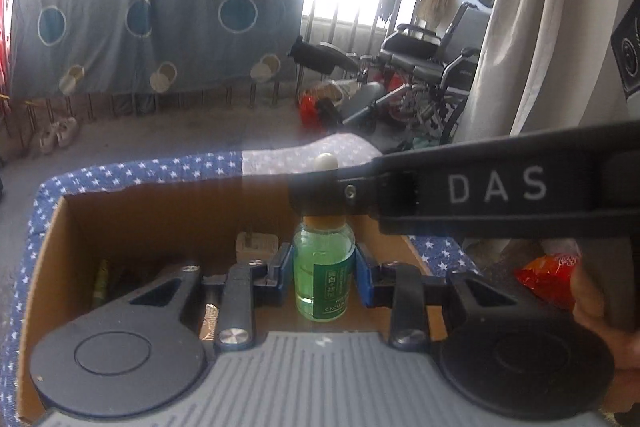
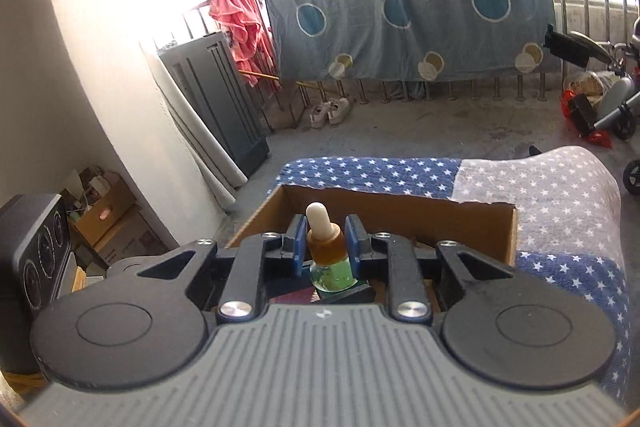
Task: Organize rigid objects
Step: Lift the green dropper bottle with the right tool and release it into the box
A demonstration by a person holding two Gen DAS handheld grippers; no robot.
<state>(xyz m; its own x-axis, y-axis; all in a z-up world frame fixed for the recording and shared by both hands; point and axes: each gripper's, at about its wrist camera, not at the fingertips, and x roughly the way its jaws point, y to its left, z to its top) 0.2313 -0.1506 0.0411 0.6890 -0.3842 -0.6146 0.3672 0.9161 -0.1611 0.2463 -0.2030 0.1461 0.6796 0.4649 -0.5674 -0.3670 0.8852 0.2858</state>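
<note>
Both hand-held grippers clamp one dropper bottle (image 1: 323, 269) over cardboard box (image 1: 160, 203).

- The dropper bottle (image 1: 323, 279): its neck is hidden behind the right gripper (image 1: 320, 193) in the left view, and its label is cut by the pad, the small print unreadable.
- In the right view the bottle's lower body (image 2: 332, 277) is covered by the gripper's frame.
- The cardboard box (image 1: 44, 267): its floor is mostly hidden; a yellow-green thing (image 1: 100, 283) there is too dark to tell.
- A red packet (image 1: 550, 279) is partly behind a hand (image 1: 600, 323), itself cut by the edge.
</note>
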